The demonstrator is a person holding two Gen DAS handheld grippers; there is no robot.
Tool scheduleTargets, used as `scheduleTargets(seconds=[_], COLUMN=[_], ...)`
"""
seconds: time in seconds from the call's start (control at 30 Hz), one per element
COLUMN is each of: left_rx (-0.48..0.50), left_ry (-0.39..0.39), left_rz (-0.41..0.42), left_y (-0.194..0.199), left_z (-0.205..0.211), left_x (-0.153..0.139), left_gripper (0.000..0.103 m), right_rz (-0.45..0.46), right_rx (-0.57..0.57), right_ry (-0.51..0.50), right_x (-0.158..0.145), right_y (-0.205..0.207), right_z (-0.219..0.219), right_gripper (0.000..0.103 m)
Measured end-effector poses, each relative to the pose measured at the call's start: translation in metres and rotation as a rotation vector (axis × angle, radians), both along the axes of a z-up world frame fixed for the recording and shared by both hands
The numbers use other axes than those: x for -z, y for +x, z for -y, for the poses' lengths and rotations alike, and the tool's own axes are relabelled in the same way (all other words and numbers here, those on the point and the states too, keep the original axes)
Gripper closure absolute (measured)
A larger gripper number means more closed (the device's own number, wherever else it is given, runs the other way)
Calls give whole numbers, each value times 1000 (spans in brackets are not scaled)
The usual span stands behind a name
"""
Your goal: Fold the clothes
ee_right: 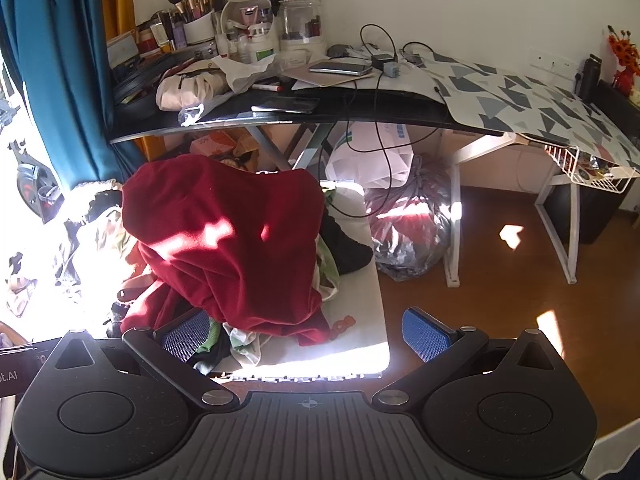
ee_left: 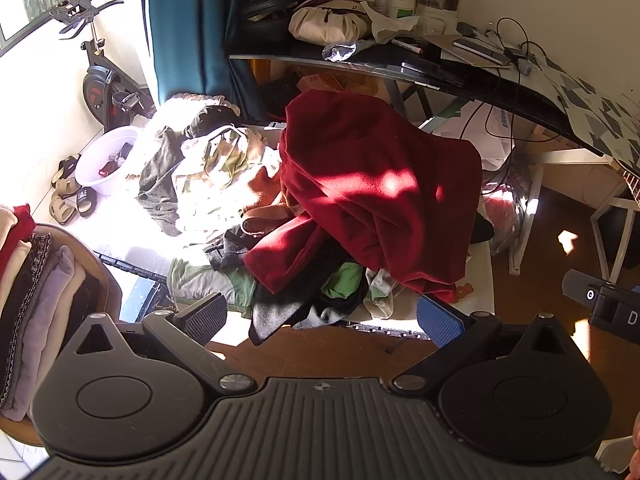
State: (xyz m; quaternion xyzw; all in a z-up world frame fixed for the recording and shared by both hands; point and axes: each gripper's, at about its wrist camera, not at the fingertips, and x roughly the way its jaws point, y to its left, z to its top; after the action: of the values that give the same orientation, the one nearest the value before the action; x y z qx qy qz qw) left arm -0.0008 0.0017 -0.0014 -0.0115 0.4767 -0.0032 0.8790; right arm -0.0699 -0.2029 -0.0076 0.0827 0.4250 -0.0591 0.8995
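Room: sunlit wooden floor (ee_right: 500,280); cluttered black worktop (ee_right: 360,110) behind.
Left gripper (ee_left: 320,316): jaws fully apart, empty.
Right gripper (ee_right: 306,334): jaws fully apart, empty.
Clothes pile (ee_left: 256,200): ahead of both jaws, dark red garment (ee_left: 372,196) on top.
White basin (ee_left: 106,160): far left of left jaws; small items inside, unclear.
Plastic bag (ee_right: 408,224): beyond right jaws, holds red fabric.

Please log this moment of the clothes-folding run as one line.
phase: approach | left gripper: open, empty | right gripper: open, empty | target: dark red garment atop unfolded pile | folded stack: left side
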Motion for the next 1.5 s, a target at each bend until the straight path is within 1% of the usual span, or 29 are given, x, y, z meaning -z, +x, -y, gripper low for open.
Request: scheduleTargets(seconds=[0.07, 0.17, 0.37, 1.03, 1.2, 1.5], left_rx=[-2, 0, 8, 6, -8, -67], left_ry=[-7, -2, -7, -8, -11, -49], left_rz=[0, -21, -16, -21, -20, 7], left_y=[0, 4, 3, -3, -7, -13], left_z=[-1, -3, -6, -7, -9, -27], left_x=[1, 1, 2, 2, 3, 0], left_gripper=[0, 0, 0, 0, 0, 0], right_rz=[-2, -5, -9, -5, 13, 59], right_rx=[0, 1, 6, 15, 19, 18], right_ry=[-7, -18, -17, -4, -9, -31], right_x=[0, 0, -2, -1, -3, -7], right_y=[0, 0, -1, -9, -10, -12], right_z=[0, -1, -8, -4, -4, -8], right_gripper=[1, 1, 1, 1, 1, 1])
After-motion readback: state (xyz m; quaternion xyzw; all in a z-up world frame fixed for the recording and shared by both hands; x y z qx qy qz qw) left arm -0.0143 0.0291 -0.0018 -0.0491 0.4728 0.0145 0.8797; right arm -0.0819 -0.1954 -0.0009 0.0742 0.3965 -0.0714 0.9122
